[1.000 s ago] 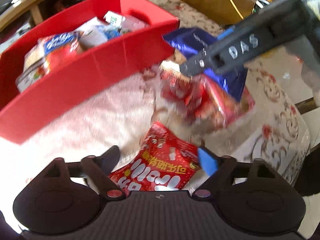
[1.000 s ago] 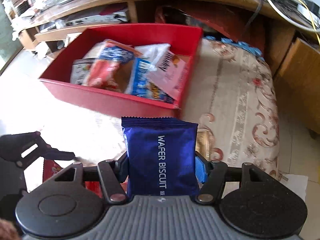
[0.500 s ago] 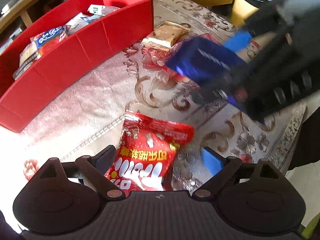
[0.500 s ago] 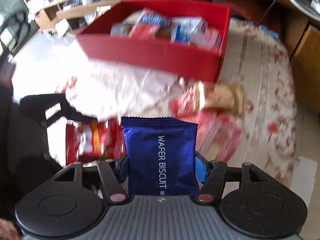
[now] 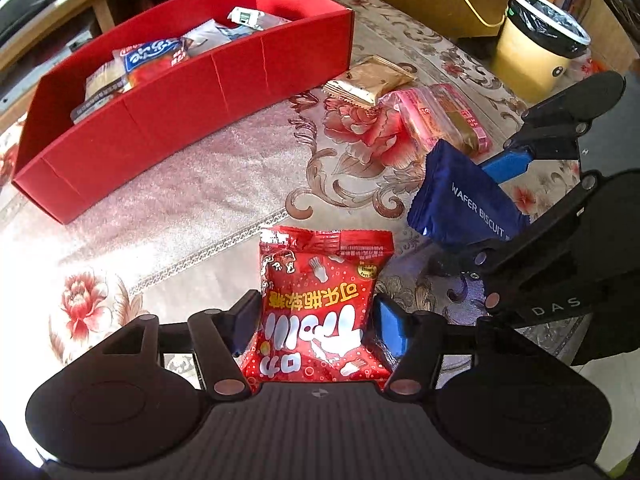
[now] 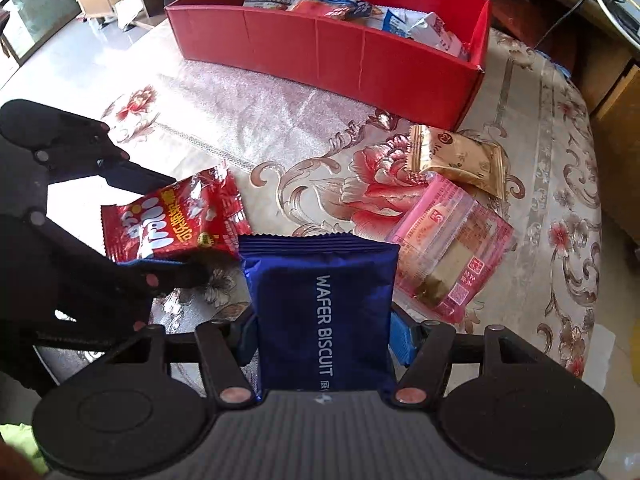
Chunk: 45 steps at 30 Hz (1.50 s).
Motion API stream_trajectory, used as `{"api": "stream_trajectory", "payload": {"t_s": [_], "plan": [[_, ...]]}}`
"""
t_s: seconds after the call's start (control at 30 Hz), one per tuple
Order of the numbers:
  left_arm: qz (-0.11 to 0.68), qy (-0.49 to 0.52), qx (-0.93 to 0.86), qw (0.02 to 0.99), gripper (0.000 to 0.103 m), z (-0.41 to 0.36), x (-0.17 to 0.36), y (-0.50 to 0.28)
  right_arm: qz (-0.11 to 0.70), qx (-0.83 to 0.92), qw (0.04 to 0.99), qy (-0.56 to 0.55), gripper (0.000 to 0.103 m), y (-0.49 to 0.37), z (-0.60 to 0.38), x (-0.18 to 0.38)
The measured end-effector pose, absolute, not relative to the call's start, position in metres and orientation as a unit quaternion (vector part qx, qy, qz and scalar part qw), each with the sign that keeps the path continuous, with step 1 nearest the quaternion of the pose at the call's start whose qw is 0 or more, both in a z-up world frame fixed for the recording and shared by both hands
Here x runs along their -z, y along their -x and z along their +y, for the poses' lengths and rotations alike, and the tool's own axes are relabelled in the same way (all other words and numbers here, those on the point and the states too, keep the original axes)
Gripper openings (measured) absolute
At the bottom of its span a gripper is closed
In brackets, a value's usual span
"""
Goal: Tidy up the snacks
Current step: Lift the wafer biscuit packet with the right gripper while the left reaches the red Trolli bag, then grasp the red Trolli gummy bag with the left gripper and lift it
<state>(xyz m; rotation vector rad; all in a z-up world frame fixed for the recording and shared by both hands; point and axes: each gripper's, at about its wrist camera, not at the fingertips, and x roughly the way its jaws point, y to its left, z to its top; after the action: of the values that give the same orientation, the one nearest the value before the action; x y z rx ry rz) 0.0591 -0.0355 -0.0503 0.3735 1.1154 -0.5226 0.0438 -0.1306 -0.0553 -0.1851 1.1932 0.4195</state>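
Observation:
My left gripper [image 5: 316, 320] is shut on a red gummy candy bag [image 5: 318, 304], held above the flowered tablecloth; the bag also shows in the right wrist view [image 6: 172, 220]. My right gripper [image 6: 322, 336] is shut on a blue wafer biscuit pack [image 6: 322, 308], which also shows at the right of the left wrist view [image 5: 460, 204]. A red box [image 5: 180, 112] with several snack packs inside stands at the far side; it also shows in the right wrist view [image 6: 332, 56]. A gold packet [image 6: 456, 158] and a pink clear-wrapped cake pack [image 6: 448, 256] lie on the cloth near the box.
The table carries a beige cloth with red flowers [image 5: 360, 136]. A yellow bin with a black liner [image 5: 536, 44] stands beyond the table's right edge. A wooden cabinet [image 6: 616, 128] stands to the right. Wooden shelving runs behind the box.
Both grippers have pulled back from the red box toward the near side of the table, each still holding its pack. The right gripper now sits to the right of the left one.

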Motion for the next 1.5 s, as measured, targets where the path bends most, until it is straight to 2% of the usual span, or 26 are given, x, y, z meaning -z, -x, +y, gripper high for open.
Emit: {"api": "stream_trajectory", "payload": {"t_s": [0.07,0.1,0.17,0.3,0.33,0.37,0.5,0.6,0.67,0.73,0.83,0.9,1.13,1.23,1.3,1.37,1.47,1.5], "plan": [[0.516,-0.185,0.235,0.803,0.086,-0.035,0.053,-0.06,0.554,-0.196,0.805,0.086,0.061,-0.043,-0.131,0.056],[0.516,-0.191,0.217,0.806,0.1,-0.033,0.058,-0.062,0.554,-0.196,0.805,0.081,0.061,-0.042,-0.132,0.056],[0.531,-0.161,0.209,0.805,0.103,-0.024,0.064,-0.069,0.556,-0.191,0.807,0.055,0.064,-0.043,-0.138,0.052],[0.528,-0.162,0.207,0.808,0.102,-0.024,0.064,-0.067,0.562,-0.218,0.798,-0.008,0.09,-0.05,-0.15,0.056],[0.528,-0.161,0.208,0.808,0.102,-0.023,0.064,-0.067,0.562,-0.224,0.796,-0.021,0.099,-0.052,-0.151,0.057],[0.528,-0.16,0.208,0.808,0.102,-0.023,0.064,-0.067,0.561,-0.231,0.794,-0.033,0.102,-0.052,-0.152,0.059],[0.526,-0.158,0.205,0.81,0.101,-0.021,0.063,-0.065,0.555,-0.227,0.799,-0.039,0.102,-0.05,-0.153,0.061],[0.525,-0.159,0.207,0.81,0.097,-0.019,0.061,-0.062,0.562,-0.226,0.796,-0.009,0.102,-0.047,-0.149,0.061],[0.523,-0.156,0.206,0.812,0.094,-0.017,0.06,-0.062,0.559,-0.212,0.801,0.038,0.095,-0.039,-0.142,0.061],[0.52,-0.153,0.206,0.815,0.09,-0.014,0.059,-0.062,0.556,-0.192,0.803,0.095,0.094,-0.029,-0.135,0.066],[0.519,-0.151,0.204,0.816,0.088,-0.011,0.058,-0.061,0.551,-0.194,0.806,0.091,0.095,-0.025,-0.139,0.066],[0.519,-0.153,0.202,0.816,0.09,-0.014,0.059,-0.061,0.553,-0.193,0.806,0.085,0.102,-0.025,-0.137,0.068],[0.521,-0.144,0.198,0.818,0.103,-0.019,0.064,-0.068,0.553,-0.16,0.815,0.071,0.102,-0.03,-0.132,0.071],[0.515,-0.141,0.193,0.823,0.103,-0.022,0.065,-0.07,0.548,-0.161,0.818,0.067,0.102,-0.033,-0.132,0.072],[0.514,-0.141,0.194,0.824,0.103,-0.022,0.066,-0.071,0.544,-0.164,0.82,0.074,0.101,-0.031,-0.131,0.071],[0.512,-0.14,0.193,0.825,0.103,-0.022,0.066,-0.07,0.54,-0.168,0.821,0.079,0.094,-0.028,-0.13,0.067],[0.514,-0.137,0.186,0.826,0.102,-0.023,0.066,-0.07,0.535,-0.178,0.821,0.082,0.061,-0.023,-0.125,0.059],[0.513,-0.137,0.184,0.828,0.098,-0.024,0.064,-0.068,0.536,-0.177,0.822,0.079,0.06,-0.022,-0.125,0.057]]}}
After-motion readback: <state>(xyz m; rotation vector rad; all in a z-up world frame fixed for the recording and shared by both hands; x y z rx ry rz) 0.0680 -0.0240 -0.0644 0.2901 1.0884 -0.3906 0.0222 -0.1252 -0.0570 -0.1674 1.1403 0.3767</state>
